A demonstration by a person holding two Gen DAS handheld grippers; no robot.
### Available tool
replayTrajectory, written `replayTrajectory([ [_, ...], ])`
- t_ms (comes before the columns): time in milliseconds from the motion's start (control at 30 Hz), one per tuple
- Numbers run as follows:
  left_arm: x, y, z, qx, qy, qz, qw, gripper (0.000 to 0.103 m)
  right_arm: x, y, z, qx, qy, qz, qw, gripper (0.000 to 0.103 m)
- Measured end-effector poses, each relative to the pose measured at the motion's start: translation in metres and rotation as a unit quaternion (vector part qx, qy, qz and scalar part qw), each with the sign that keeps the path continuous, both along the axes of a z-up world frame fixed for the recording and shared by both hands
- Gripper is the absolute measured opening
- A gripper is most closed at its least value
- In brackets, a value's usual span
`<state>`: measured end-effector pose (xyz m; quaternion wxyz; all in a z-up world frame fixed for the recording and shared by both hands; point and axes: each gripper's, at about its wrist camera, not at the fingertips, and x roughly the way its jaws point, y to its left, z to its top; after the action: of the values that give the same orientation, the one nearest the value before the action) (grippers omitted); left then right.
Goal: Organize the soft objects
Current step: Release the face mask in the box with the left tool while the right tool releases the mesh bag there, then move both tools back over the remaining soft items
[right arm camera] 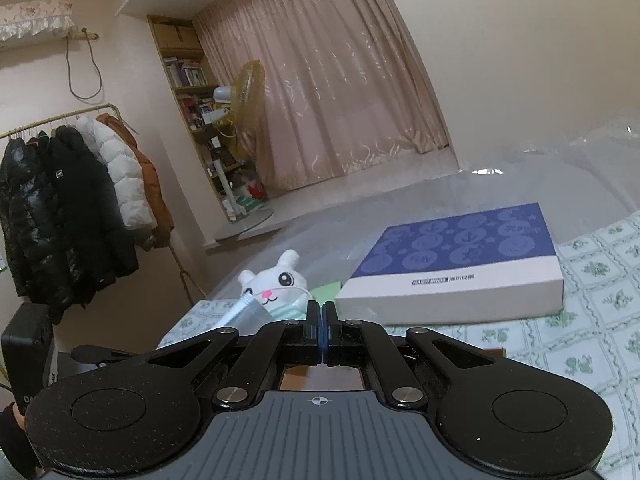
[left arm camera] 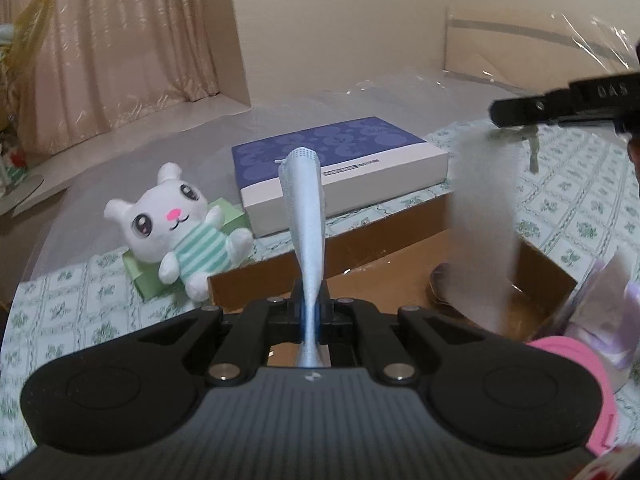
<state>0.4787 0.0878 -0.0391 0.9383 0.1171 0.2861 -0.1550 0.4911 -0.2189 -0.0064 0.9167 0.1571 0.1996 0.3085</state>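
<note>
Clearly, the left gripper (left arm camera: 311, 300) is clamped tight on a pale blue face mask (left arm camera: 304, 208), which is bunched into a narrow strip between the pads and sticks out forward and upward past the fingertips, its perforated end standing against the blue-topped flat box (left arm camera: 340, 168) beyond. Just ahead of and below those fingertips lies an open brown cardboard box (left arm camera: 384, 264), its near wall running across under the mask. Ahead and to the left of this gripper a white plush bunny (left arm camera: 176, 224) in a green-striped shirt leans on a green packet (left arm camera: 140, 274), touching it, on the green-patterned bedspread (left arm camera: 60, 300). To the right and higher, the right gripper (left arm camera: 520, 110) reaches in from the edge, and a blurred whitish cloth (left arm camera: 484, 216) hangs from it down toward the cardboard box; the grip itself is not sharp there. In the right wrist view the right gripper's (right arm camera: 322, 316) jaws are pressed together with no gap, and nothing can be seen between them from that side. Ahead and right of it sits the flat box, ahead and left the bunny, with the mask's strip crossing in front of the toy.
</note>
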Motion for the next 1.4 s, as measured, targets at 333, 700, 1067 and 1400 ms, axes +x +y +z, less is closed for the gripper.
replayTrajectory([
  [333, 0.026, -0.021, -0.019, 0.03, -0.009, -0.043, 0.9986, 0.004, 0.023, -0.003, -0.038, -0.023, 0.089, -0.035, 0.995, 0.002],
  [700, 0.027, -0.026, -0.041, 0.063, -0.019, -0.072, 0.9952, 0.035, 0.011, -0.024, -0.06, -0.066, 0.114, -0.029, 0.991, 0.055],
  [1067, 0.001, 0.026, -0.026, 0.017, 0.012, 0.018, 0.9996, 0.035, -0.003, -0.03, -0.065, -0.088, 0.125, -0.022, 0.988, 0.055],
  [1400, -0.073, 0.062, 0.004, -0.052, 0.056, 0.11, 0.991, 0.035, -0.058, -0.034, -0.047, -0.084, 0.125, -0.021, 0.988, 0.055],
])
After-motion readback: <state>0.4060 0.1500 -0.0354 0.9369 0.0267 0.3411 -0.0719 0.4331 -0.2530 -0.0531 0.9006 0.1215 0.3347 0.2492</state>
